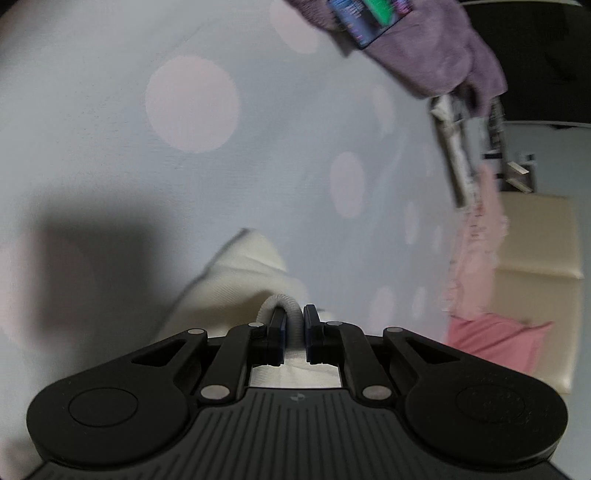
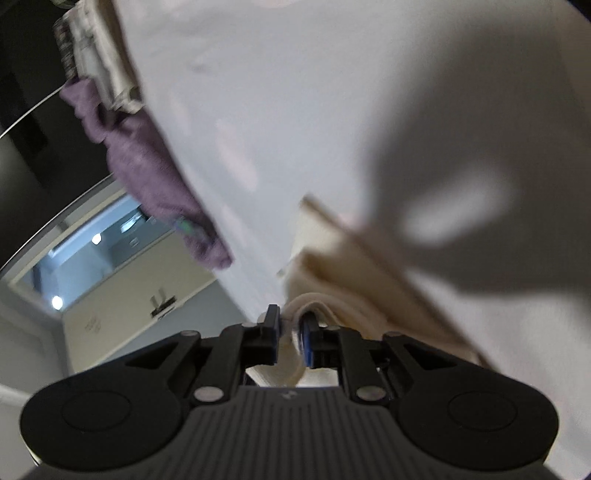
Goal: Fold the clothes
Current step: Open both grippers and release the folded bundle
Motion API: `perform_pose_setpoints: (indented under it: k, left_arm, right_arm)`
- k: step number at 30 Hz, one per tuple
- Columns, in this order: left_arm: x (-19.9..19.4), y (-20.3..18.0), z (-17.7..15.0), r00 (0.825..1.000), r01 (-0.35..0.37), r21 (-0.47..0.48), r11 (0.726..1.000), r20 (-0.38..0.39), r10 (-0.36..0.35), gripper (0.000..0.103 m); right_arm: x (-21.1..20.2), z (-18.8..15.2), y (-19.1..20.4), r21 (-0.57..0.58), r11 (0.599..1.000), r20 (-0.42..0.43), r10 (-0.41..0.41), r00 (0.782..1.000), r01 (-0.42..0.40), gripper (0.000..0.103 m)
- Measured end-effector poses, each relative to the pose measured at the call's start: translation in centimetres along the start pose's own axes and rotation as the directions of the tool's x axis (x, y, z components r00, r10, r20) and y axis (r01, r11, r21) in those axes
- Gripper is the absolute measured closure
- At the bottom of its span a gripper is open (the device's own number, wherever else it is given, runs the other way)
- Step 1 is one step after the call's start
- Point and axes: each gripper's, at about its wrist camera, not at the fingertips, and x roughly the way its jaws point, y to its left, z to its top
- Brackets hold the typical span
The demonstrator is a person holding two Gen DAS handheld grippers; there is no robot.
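Observation:
A cream garment [image 1: 243,280] lies on a pale sheet with pink dots [image 1: 192,103]. My left gripper [image 1: 294,314] is shut on its ribbed edge, and the cloth runs back between the fingers. In the right wrist view the same cream garment [image 2: 351,280] lies folded into layers on the sheet [image 2: 295,110]. My right gripper [image 2: 290,317] has its jaws slightly apart. A rolled cream hem sits loosely between them, and the blue pad of the right finger is showing.
A purple towel [image 1: 443,55] [image 2: 147,166] with a colourful box [image 1: 369,18] on it lies at the sheet's edge. Patterned clothes [image 1: 458,147], a pink frilled piece [image 1: 476,251] and a pink garment [image 1: 495,343] lie along the right edge. A cream cushioned seat [image 1: 539,258] stands beyond.

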Motion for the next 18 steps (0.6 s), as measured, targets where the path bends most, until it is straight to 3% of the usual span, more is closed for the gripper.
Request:
perform_pose_setpoints:
  k: [1,2,4,6,7,9,11,13,16,18]
  left_arm:
    - [-0.3,-0.1,-0.1,1.0,0.02,0.011,1.0,0.016,-0.02,0.095]
    - [-0.7,-0.3,-0.2,0.998,0.045,0.025,0.999,0.035,-0.046,0.095]
    - [-1.8,-0.9,-0.8,0.993,0.093,0.083,0.992,0.069,-0.099,0.094]
    - [-3.1,-2.0,-2.0,0.989,0.107,0.182,0.977,0.083,-0.123,0.077]
    - [-3.7,-2.4,-2.7,0.99,0.085,0.236,0.968,0.087,-0.108,0.073]
    - [-5.0,-2.8,-4.3,0.988,0.048,0.342,0.938,0.125,-0.096,0.056]
    - [-6.2,-2.3,-5.3,0.973,0.046,0.377,0.925,0.192,-0.126,0.055]
    - [-7.8,-1.0,-5.5,0.937,0.058,0.312,0.948,0.311,-0.16,0.055]
    - [-8.0,0.2,-5.9,0.933,0.018,0.264,0.964,0.343,-0.111,0.055]
    - [-7.5,0.1,-7.2,0.944,-0.046,0.317,0.947,0.325,-0.063,0.055]
  right_arm:
    - [0.1,0.4,-0.2,0.0,1.0,0.007,0.014,1.0,-0.014,0.049]
    - [0.1,0.7,-0.4,-0.003,1.0,0.014,0.03,0.999,-0.03,0.043]
    - [-0.9,1.1,-0.2,-0.027,0.997,0.033,0.071,0.997,-0.07,0.043]
    - [-2.1,1.2,0.2,-0.076,0.992,0.05,0.107,0.993,-0.103,0.043]
    - [-2.8,1.0,0.5,-0.11,0.988,0.058,0.116,0.992,-0.109,0.043]
    - [-4.0,0.3,1.1,-0.198,0.976,0.078,0.104,0.991,-0.087,0.043]
    - [-4.7,-0.9,1.7,-0.301,0.954,0.105,0.056,0.993,-0.022,0.043]
    - [-4.8,-2.3,1.8,-0.382,0.923,0.128,0.001,0.992,0.048,0.042]
    - [-4.8,-4.6,2.2,-0.506,0.846,0.18,-0.085,0.98,0.167,0.042]
    - [-4.6,-6.2,2.7,-0.587,0.77,0.222,-0.144,0.964,0.251,0.042]
